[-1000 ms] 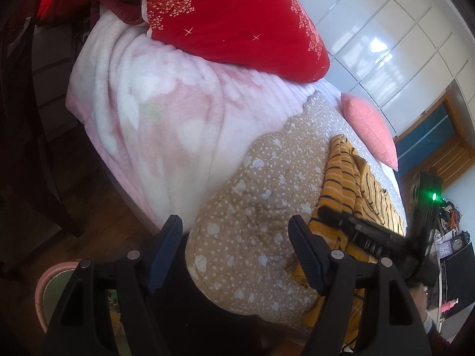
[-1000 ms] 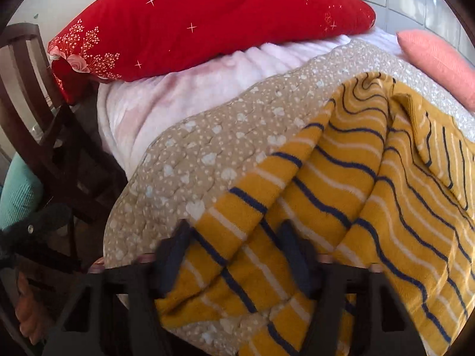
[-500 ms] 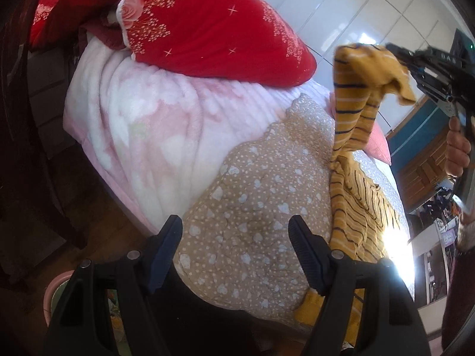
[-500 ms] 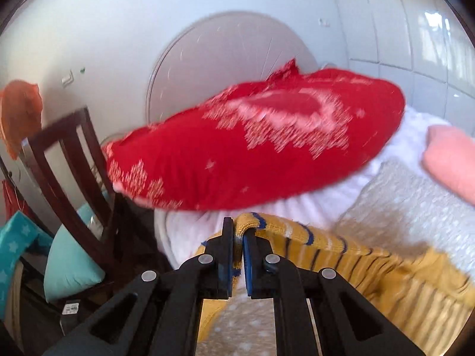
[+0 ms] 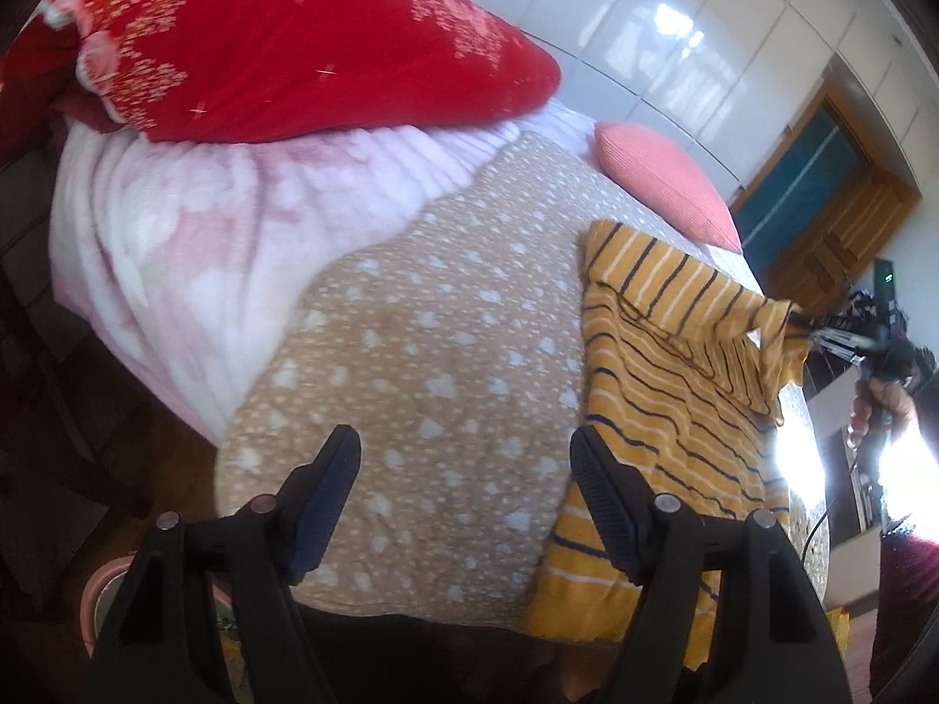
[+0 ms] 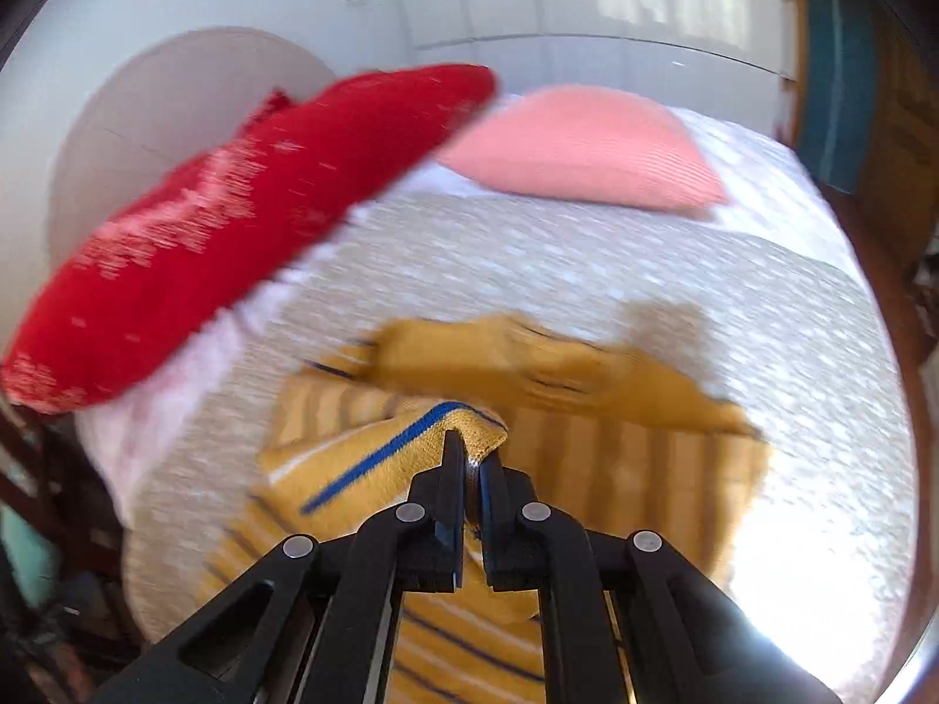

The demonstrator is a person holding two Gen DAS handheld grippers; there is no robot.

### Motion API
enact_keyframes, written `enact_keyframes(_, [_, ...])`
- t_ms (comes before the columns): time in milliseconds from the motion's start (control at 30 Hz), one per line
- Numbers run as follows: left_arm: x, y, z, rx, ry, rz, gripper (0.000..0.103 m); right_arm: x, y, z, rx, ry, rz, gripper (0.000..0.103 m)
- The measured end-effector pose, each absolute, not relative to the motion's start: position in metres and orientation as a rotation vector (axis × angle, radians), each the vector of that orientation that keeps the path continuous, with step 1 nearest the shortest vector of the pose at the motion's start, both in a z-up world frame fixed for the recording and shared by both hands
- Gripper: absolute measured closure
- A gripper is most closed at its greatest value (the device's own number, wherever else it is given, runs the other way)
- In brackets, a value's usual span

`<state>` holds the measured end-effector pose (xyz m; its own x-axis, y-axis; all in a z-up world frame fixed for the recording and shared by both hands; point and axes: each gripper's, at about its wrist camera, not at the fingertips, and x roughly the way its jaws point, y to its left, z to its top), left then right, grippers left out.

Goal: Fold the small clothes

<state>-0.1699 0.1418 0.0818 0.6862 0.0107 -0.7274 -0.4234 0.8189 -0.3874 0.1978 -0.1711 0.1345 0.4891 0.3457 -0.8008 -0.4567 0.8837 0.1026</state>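
On the bed's dotted quilt (image 5: 446,352), a knitted striped top (image 5: 663,387) lies partly folded.
The right gripper (image 6: 469,457) pinches its lifted edge; the left gripper (image 5: 463,469) hovers wide, tilted downward.

Small garment (image 5: 663,375): mustard yellow, thin navy and white stripes; one blue stripe near the pinched edge in the right wrist view. Bed cover (image 5: 422,352): tan-beige with white hearts and tiny white dots. Blanket (image 5: 176,234): fluffy pale pink with white blotches. Big pillow (image 5: 281,35): bright red, white-pink floral sprays and small sparkle marks. Small pillow (image 5: 663,182): plain salmon pink, ribbed. Left claw (image 5: 463,498): black, dark blue pads. Right claw (image 6: 469,469): black. Wardrobe doors (image 5: 692,35): glossy white. Door frame (image 5: 845,223): brown wood, teal panel.
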Motion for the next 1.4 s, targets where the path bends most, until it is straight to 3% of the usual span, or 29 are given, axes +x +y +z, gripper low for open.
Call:
enact_keyframes(167, [-0.132, 0.111, 0.082, -0.493, 0.83, 0.199, 0.03, 0.201, -0.22, 0.115, -0.123, 0.962, 0.37, 0.088])
enact_keyframes(400, [-0.054, 0.078, 0.086, -0.377, 0.81, 0.111, 0.029, 0.204, -0.184, 0.148, 0.078, 0.872, 0.625, 0.049])
enact_keyframes(467, [-0.022, 0.073, 0.087, -0.36, 0.774, 0.092, 0.027, 0.218, -0.158, 0.141, 0.133, 0.902, 0.699, 0.047])
enact_keyframes(667, [0.074, 0.065, 0.062, -0.326, 0.725, 0.107, 0.027, 0.272, -0.048, 0.085, 0.183, 1.088, 0.791, 0.047])
enact_keyframes(833, [0.096, 0.069, 0.026, -0.377, 0.802, 0.085, 0.027, 0.295, 0.014, 0.039, 0.054, 1.219, 0.767, 0.047])
enact_keyframes(867, [0.097, 0.077, 0.019, -0.423, 0.811, 0.079, 0.027, 0.297, 0.021, 0.034, 0.026, 1.235, 0.783, 0.059])
enact_keyframes(900, [0.097, 0.083, 0.015, -0.466, 0.812, 0.066, 0.027, 0.3, 0.028, 0.031, -0.014, 1.246, 0.796, 0.099])
enact_keyframes(1100, [0.092, 0.096, 0.01, -0.547, 0.767, 0.043, 0.027, 0.316, 0.049, 0.062, -0.095, 1.091, 0.734, 0.099])
enact_keyframes(1267, [0.091, 0.092, 0.009, -0.523, 0.768, 0.055, 0.027, 0.331, 0.084, 0.038, -0.218, 1.069, 0.66, 0.098])
enact_keyframes(1400, [0.091, 0.092, 0.008, -0.525, 0.768, 0.054, 0.027, 0.317, 0.049, 0.06, -0.097, 1.038, 0.66, 0.094])
